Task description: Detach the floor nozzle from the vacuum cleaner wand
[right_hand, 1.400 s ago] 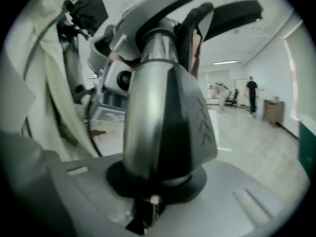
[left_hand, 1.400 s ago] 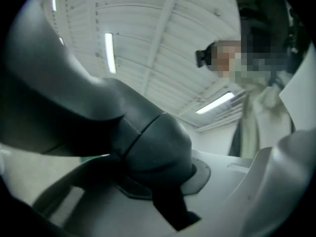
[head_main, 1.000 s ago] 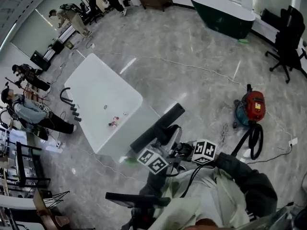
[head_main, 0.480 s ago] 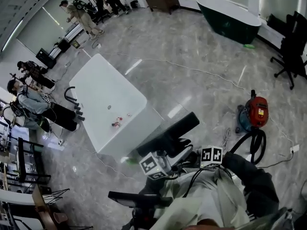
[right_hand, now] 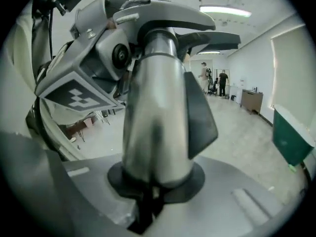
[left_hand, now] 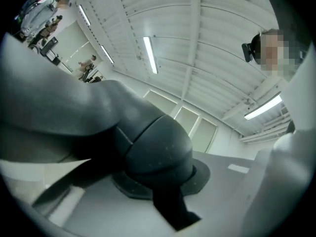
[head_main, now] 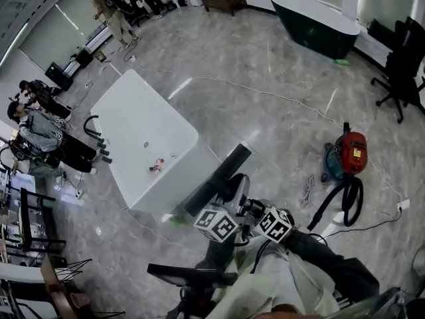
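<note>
Above the marble floor (head_main: 279, 78), the left gripper (head_main: 229, 198) clamps the nozzle (head_main: 216, 178). The right gripper (head_main: 255, 211) (jaws just closing) grips the wand (right_hand: 158, 107), likely braced to pull them apart.

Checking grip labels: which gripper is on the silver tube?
The right gripper: its jaws have just been closing on the silver wand between them; the left gripper holds the dark nozzle neck.

A large open lab hall: marble floor (head_main: 265, 78), white worktop (head_main: 133, 118) beyond the left hand-held gripper (head_main: 229, 201), bathtub (head_main: 315, 22), office chair (head_main: 402, 72), people (head_main: 40, 135) with gear.
</note>
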A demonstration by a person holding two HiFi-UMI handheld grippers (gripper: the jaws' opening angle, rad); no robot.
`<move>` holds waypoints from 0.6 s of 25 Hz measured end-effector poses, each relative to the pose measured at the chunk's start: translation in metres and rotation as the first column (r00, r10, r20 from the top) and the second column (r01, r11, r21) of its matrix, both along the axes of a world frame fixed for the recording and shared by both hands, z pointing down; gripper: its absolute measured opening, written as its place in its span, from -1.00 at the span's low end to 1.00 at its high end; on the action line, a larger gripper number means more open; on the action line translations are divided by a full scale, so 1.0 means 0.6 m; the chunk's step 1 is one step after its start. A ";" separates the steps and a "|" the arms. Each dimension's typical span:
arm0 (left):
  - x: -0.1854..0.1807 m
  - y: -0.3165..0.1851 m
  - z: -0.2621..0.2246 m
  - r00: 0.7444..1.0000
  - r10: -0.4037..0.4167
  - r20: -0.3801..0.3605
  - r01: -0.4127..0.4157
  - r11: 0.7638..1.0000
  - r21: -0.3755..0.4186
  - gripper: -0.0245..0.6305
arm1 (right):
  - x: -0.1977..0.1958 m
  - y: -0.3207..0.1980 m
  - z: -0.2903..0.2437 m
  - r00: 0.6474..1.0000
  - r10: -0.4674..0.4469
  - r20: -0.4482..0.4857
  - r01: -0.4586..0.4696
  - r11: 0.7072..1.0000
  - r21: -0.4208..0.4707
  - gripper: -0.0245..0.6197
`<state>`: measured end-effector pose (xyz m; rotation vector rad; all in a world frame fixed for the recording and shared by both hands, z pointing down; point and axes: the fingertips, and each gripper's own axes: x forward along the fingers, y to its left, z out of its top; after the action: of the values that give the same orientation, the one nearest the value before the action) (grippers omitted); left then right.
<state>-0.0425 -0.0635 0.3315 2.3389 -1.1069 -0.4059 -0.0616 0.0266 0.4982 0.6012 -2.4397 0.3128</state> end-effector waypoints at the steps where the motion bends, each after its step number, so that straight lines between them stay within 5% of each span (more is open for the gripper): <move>1: 0.005 0.005 -0.009 1.000 0.028 -0.002 -0.028 0.999 0.025 -0.70 | 0.002 0.000 -0.003 1.000 -0.006 -0.001 0.006 1.000 0.011 -0.78; 4: 0.039 0.044 -0.051 0.979 0.203 -0.006 -0.198 0.964 0.174 -0.70 | 0.004 0.022 -0.023 0.989 -0.124 0.075 0.123 0.992 0.017 -0.78; 6: 0.063 0.087 -0.086 0.932 0.363 -0.007 -0.343 0.888 0.306 -0.70 | 0.001 0.057 -0.046 0.940 -0.285 0.187 0.290 0.957 0.002 -0.78; 8: 0.077 0.124 -0.115 0.866 0.500 -0.007 -0.454 0.794 0.404 -0.70 | 0.005 0.097 -0.069 0.846 -0.449 0.287 0.480 0.876 -0.045 -0.78; 9: 0.078 0.131 -0.123 0.844 0.536 -0.014 -0.480 0.768 0.423 -0.70 | 0.008 0.112 -0.076 0.807 -0.498 0.319 0.546 0.834 -0.080 -0.78; 11: 0.070 0.117 -0.119 0.850 0.525 -0.045 -0.468 0.792 0.393 -0.70 | 0.005 0.117 -0.080 0.782 -0.516 0.351 0.588 0.796 -0.139 -0.78; 12: 0.063 0.101 -0.107 0.873 0.485 -0.060 -0.436 0.829 0.351 -0.70 | 0.001 0.110 -0.075 0.801 -0.488 0.346 0.563 0.812 -0.156 -0.78; 15: 0.045 0.062 -0.057 0.947 0.317 -0.057 -0.300 0.934 0.193 -0.70 | -0.009 0.077 -0.038 0.916 -0.314 0.252 0.356 0.924 -0.142 -0.80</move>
<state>-0.0156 -0.0266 0.2972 2.5736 -0.6668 -0.5035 -0.0667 0.0728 0.4756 0.0593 -2.6336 0.4794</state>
